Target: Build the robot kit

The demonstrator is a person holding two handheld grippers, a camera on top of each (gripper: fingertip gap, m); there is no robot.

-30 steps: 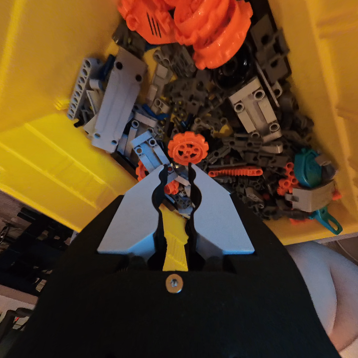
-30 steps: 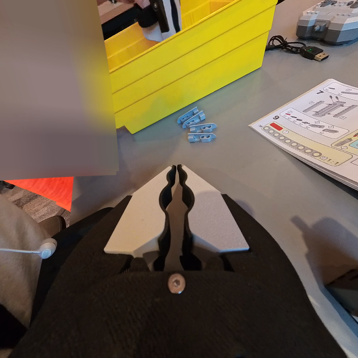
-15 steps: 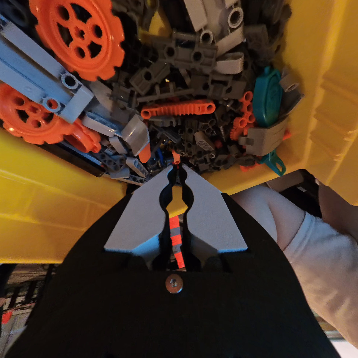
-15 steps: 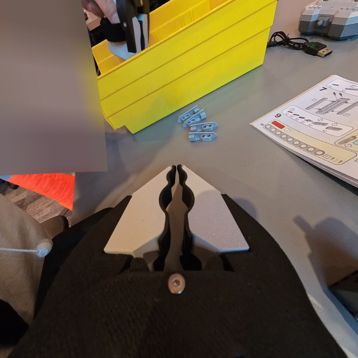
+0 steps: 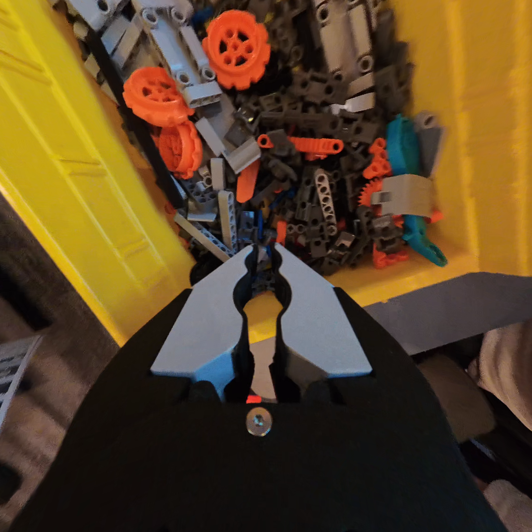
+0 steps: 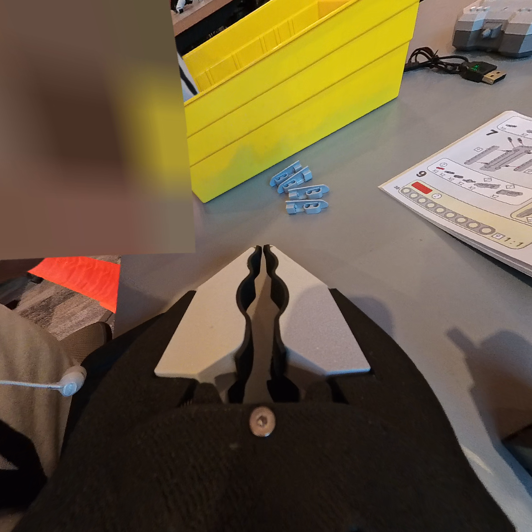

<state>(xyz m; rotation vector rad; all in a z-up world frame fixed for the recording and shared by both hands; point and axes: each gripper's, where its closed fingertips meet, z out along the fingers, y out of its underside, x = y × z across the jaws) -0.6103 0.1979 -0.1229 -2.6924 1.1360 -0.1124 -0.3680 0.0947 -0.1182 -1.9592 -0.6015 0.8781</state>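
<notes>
My left gripper (image 5: 263,247) hovers over the near end of a yellow bin (image 5: 95,184) filled with a pile of grey, black and orange building pieces (image 5: 302,178). Its jaws are almost closed, with what looks like a small grey piece (image 5: 262,254) pinched between the tips; the view is blurred. Two orange wheels (image 5: 236,49) lie farther into the pile. My right gripper (image 6: 263,247) is shut and empty, low over the grey table (image 6: 374,273). Several light blue pieces (image 6: 299,191) lie in front of it, beside the bin (image 6: 288,100).
An open instruction booklet (image 6: 475,187) lies on the table at the right. A black USB cable (image 6: 460,67) and a grey device (image 6: 495,28) sit at the far right. A teal piece (image 5: 403,144) rests against the bin's right wall. An orange patch (image 6: 80,276) shows beyond the table's left edge. Left tips to right tips: about 25 cm.
My left gripper closed down from a wider gap, dipped into the pile, then drew back toward the bin's near end. The right gripper stayed put; the left gripper left its view.
</notes>
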